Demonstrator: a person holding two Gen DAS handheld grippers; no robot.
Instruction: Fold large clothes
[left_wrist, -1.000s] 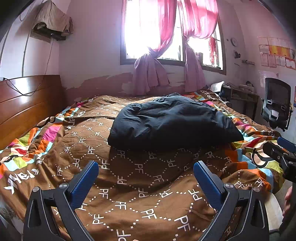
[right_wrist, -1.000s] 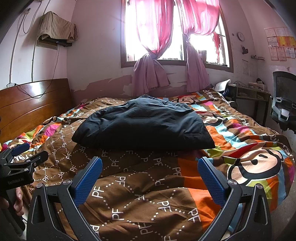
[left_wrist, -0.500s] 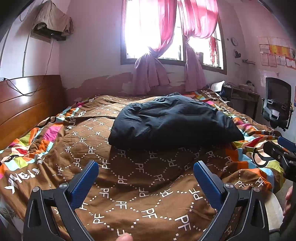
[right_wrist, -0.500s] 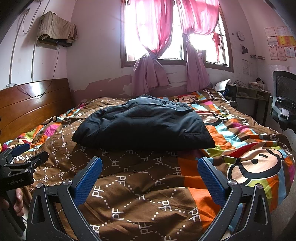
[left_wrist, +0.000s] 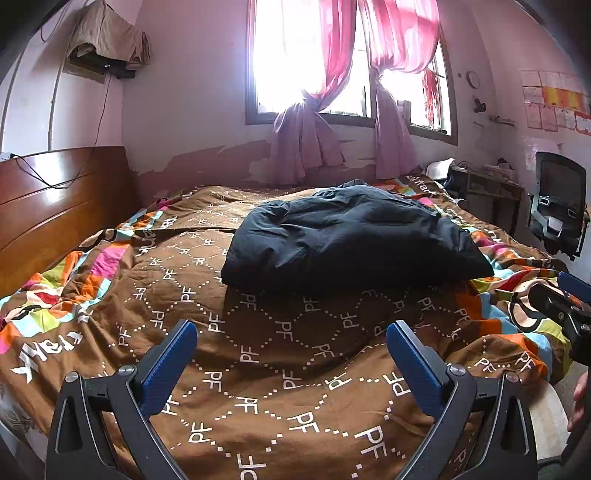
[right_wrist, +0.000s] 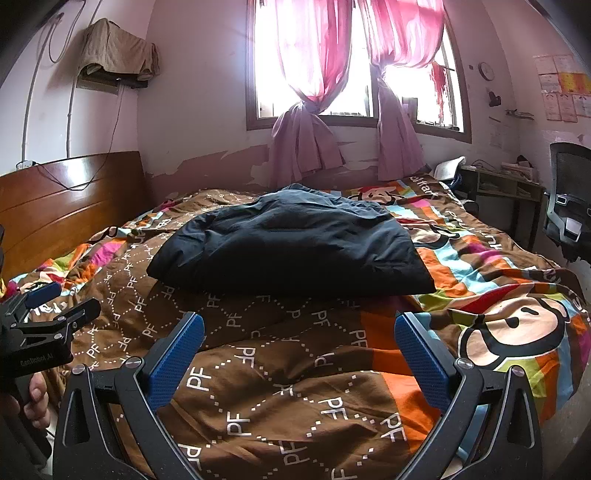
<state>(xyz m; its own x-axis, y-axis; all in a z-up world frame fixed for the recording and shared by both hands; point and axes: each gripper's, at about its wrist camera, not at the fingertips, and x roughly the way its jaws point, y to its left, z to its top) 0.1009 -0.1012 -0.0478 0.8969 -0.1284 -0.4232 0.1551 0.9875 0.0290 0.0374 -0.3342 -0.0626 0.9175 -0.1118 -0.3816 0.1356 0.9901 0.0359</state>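
Note:
A dark navy padded garment (left_wrist: 351, 240) lies folded into a thick rectangle in the middle of the bed (right_wrist: 291, 243). My left gripper (left_wrist: 291, 332) hovers open over the near part of the quilt, short of the garment, nothing between its blue pads. My right gripper (right_wrist: 299, 326) is open too, equally short of the garment's near edge. Each wrist view catches the other gripper at its side: the right gripper (left_wrist: 565, 302) at the right edge, the left gripper (right_wrist: 55, 306) at the left edge, held by a hand (right_wrist: 35, 398).
A brown patterned quilt (left_wrist: 280, 369) with bright cartoon stripes covers the bed. A wooden headboard (left_wrist: 55, 206) stands at the left. Behind are a window with pink curtains (left_wrist: 325, 92), a desk (right_wrist: 506, 192) and a black office chair (right_wrist: 569, 210) at the right.
Almost nothing moved. Both grippers stay open and hold their place in front of the folded garment. A fingertip seen at the left view's bottom edge half a second ago is gone.

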